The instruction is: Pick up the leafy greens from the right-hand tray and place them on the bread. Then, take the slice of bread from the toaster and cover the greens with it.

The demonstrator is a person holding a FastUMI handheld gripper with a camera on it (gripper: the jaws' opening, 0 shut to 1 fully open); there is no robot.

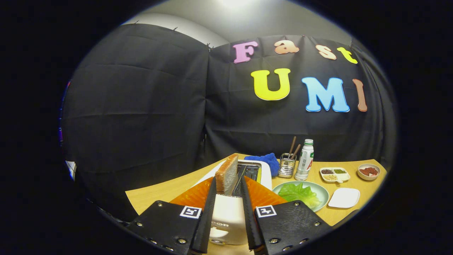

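The gripper [228, 193] stood open, its fingers either side of the toaster [228, 216], pressing on nothing. A bread slice [226, 175] stuck up from the slot just ahead of the fingertips. Beyond, to the right, the greens [297, 193] lay on a green plate [324, 193]; whether bread lay under them I could not tell, so the stage stayed unsettled

Black cloth wall [141, 106] hung in creased panels behind light wooden table [159, 193]; pale ceiling [247, 17] above, bright lamp glare overhead.
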